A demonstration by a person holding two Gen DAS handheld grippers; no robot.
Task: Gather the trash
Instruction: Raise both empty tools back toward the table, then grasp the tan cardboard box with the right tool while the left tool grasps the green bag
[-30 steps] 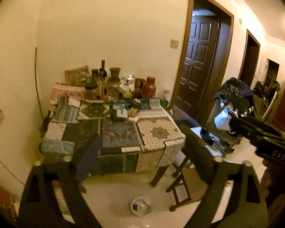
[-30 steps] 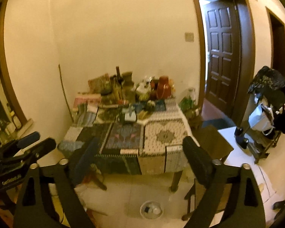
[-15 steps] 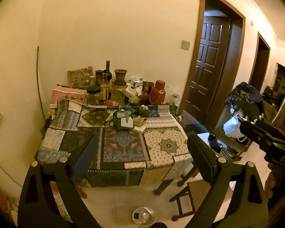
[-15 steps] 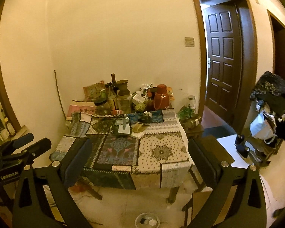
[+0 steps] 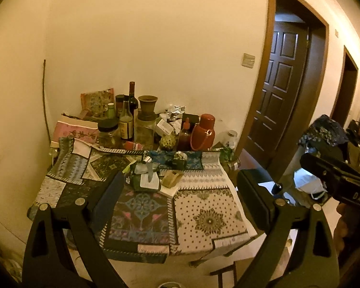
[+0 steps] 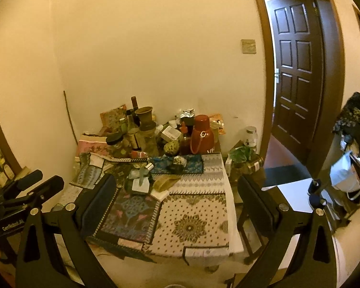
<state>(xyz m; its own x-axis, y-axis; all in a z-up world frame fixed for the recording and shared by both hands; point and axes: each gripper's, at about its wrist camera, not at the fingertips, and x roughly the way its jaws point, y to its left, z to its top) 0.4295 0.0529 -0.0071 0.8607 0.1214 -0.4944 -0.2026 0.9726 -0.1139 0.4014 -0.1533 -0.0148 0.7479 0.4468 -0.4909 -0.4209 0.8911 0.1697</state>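
Observation:
A table under a patchwork cloth (image 5: 205, 218) (image 6: 192, 225) stands against the wall. Near its middle lies a crumpled dark green packet with a white label (image 5: 145, 180) (image 6: 140, 183). Beside it is a folded brown paper piece (image 5: 171, 178) (image 6: 164, 183), and behind it a small crumpled wrapper (image 5: 179, 156) (image 6: 179, 161). My left gripper (image 5: 180, 180) is open and empty, well short of the table. My right gripper (image 6: 176, 182) is also open and empty, held off the table's front edge. Each gripper shows at the edge of the other's view: the right gripper body (image 5: 336, 182) and the left gripper body (image 6: 28, 187).
Bottles, jars, a clay pot (image 5: 147, 104) and a red thermos (image 5: 204, 132) crowd the table's back edge. A dark panelled door (image 5: 280, 91) stands open on the right. A rack under dark cloth (image 6: 355, 129) and a stool (image 6: 252, 230) stand right of the table.
Both grippers have come closer to the table and risen, so it fills more of each view. The bowl on the floor has slid almost out at the bottom. Both stay open.

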